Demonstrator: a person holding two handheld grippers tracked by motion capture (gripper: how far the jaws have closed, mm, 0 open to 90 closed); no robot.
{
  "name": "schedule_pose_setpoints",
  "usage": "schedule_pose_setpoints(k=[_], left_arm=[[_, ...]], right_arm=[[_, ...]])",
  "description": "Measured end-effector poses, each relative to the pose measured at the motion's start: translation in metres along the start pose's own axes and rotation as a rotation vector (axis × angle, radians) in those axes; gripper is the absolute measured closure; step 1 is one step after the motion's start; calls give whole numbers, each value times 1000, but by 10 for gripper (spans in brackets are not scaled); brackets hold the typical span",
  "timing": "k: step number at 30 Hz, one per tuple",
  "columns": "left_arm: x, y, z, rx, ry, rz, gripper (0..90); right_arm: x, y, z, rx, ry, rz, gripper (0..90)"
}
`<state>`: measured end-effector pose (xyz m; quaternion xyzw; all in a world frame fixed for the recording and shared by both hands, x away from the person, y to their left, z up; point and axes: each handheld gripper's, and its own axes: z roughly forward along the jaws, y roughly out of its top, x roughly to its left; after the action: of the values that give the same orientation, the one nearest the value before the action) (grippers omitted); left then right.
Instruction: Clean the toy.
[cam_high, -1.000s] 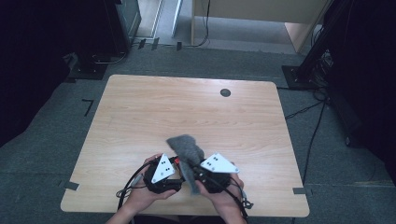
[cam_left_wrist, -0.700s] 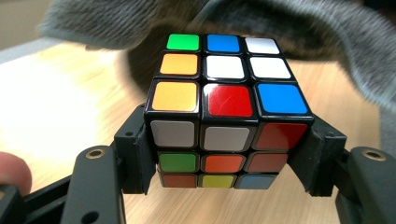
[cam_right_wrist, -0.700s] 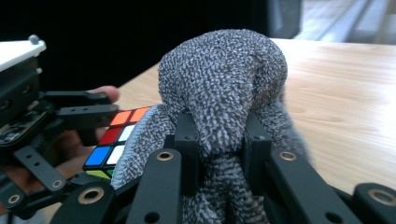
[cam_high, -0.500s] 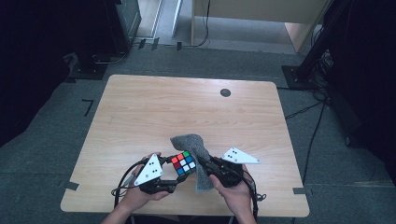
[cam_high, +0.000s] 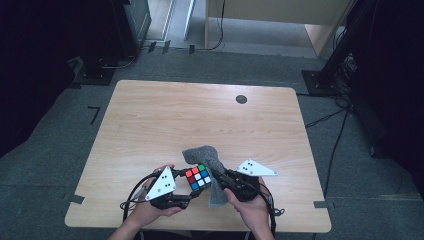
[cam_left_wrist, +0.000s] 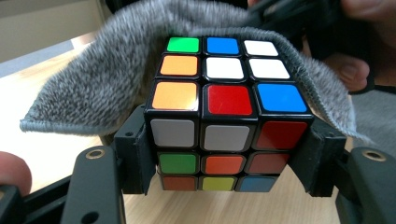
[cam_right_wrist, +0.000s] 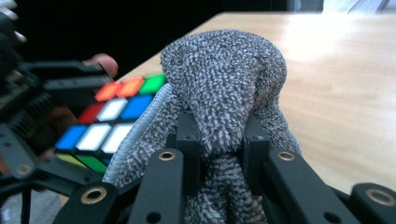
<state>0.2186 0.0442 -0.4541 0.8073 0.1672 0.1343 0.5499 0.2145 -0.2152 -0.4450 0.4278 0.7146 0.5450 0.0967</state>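
Two tools work together at the near edge of the worktop (cam_high: 150, 120): the left tool (cam_high: 192, 196) holds the puzzle cube (cam_left_wrist: 219, 107) firmly by its sides, and the right tool (cam_right_wrist: 219, 144) is closed on a bunched grey cloth (cam_right_wrist: 224, 84). To wipe well, I think the cloth should press flat on the top face while the cube stays steady. Its stickers are mixed colours, and the cloth drapes over its far side.
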Motion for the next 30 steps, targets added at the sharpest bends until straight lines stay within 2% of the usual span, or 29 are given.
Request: schedule_pose_setpoints(k=[1,4,6,7,8,9,10,14,16,19,21,25,28,29,30], left_arm=[[3,0,-2,-12,5,-13,340],[5,1,-4,-22,8,-21,340],[5,0,-3,-13,6,-19,340],[4,-3,0,9,6,-6,340],[3,-3,2,15,6,-6,340],[3,-3,2,15,6,-6,340],[1,-3,3,15,2,-6,340],[0,0,0,5,4,1,340],[3,1,-3,-12,2,-11,340],[7,2,-7,-30,12,-28,340],[9,0,-7,-27,8,-31,340],[6,-2,-2,0,-4,-20,340],[2,1,-1,-6,-9,-12,340],[2,2,-2,-3,-6,-8,340],[5,2,-5,-14,-9,-20,340]], right_arm=[[-3,-4,5,68,-15,-15,755],[-4,-6,6,84,-29,-33,753],[-4,-2,1,46,-38,-25,752],[-3,3,-7,-19,-25,1,752],[-1,5,-9,-38,-20,-6,753],[-1,5,-9,-38,-20,-6,753],[4,7,-9,-37,-11,-35,753],[4,2,-3,-19,-3,-18,754],[0,-3,1,12,10,0,754],[-1,-7,6,58,-9,-24,753],[-2,-5,3,46,-13,-26,752],[1,7,-11,-51,3,-16,752],[5,5,-8,-27,11,-36,753],[4,2,-5,-22,9,-33,754],[0,-4,1,6,17,-4,754]])
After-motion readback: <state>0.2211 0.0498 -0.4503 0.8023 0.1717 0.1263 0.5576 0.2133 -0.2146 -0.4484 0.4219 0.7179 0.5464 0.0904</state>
